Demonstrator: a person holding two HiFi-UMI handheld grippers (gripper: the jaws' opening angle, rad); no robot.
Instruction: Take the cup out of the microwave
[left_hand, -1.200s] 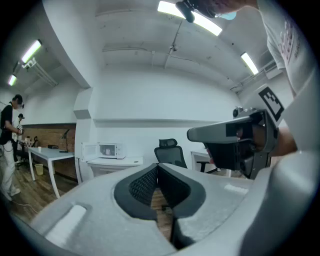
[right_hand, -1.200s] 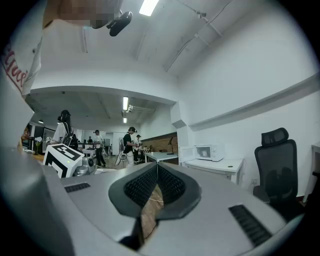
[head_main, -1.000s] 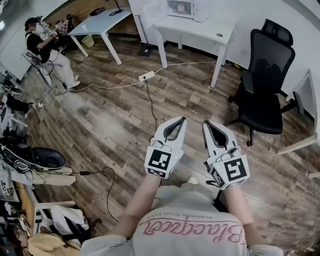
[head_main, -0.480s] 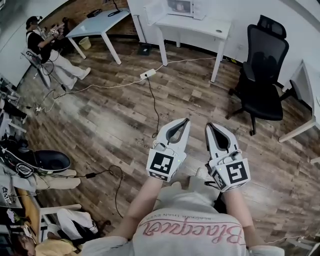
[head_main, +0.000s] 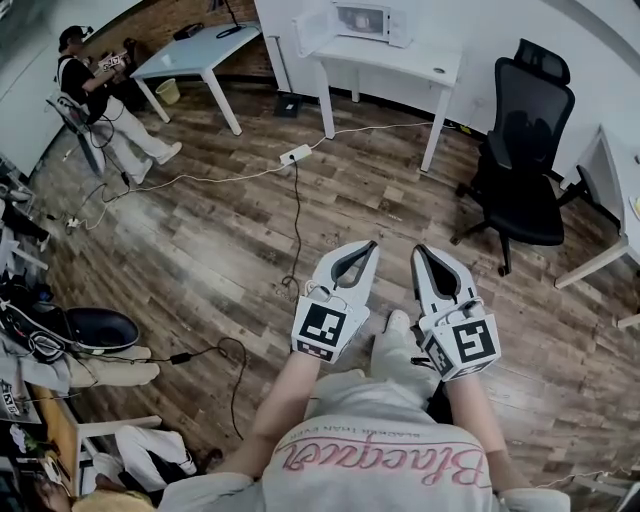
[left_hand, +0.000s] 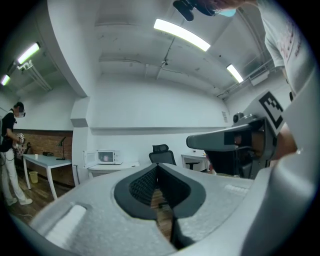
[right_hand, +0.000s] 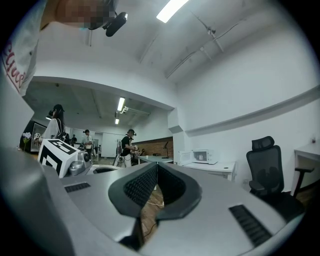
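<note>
Both grippers, left (head_main: 366, 248) and right (head_main: 422, 252), stayed closed and empty. A foot (head_main: 393, 325) had stepped toward the desk (head_main: 400, 58) — the microwave (head_main: 362, 20) at its far edge remained well off, cup unreached.

We face the microwave (head_main: 362, 20), which sits on a desk (head_main: 420, 62) against the far wall. An office chair (head_main: 525, 150) stands right of the desk and a second table (head_main: 195, 50) left of it, with a person (head_main: 88, 85) beyond. A power strip (head_main: 294, 153) lies on the floor (head_main: 200, 250) before the desk. Our left gripper (head_main: 372, 242) and right gripper (head_main: 417, 247) sit side by side, apart, nearest us.
</note>
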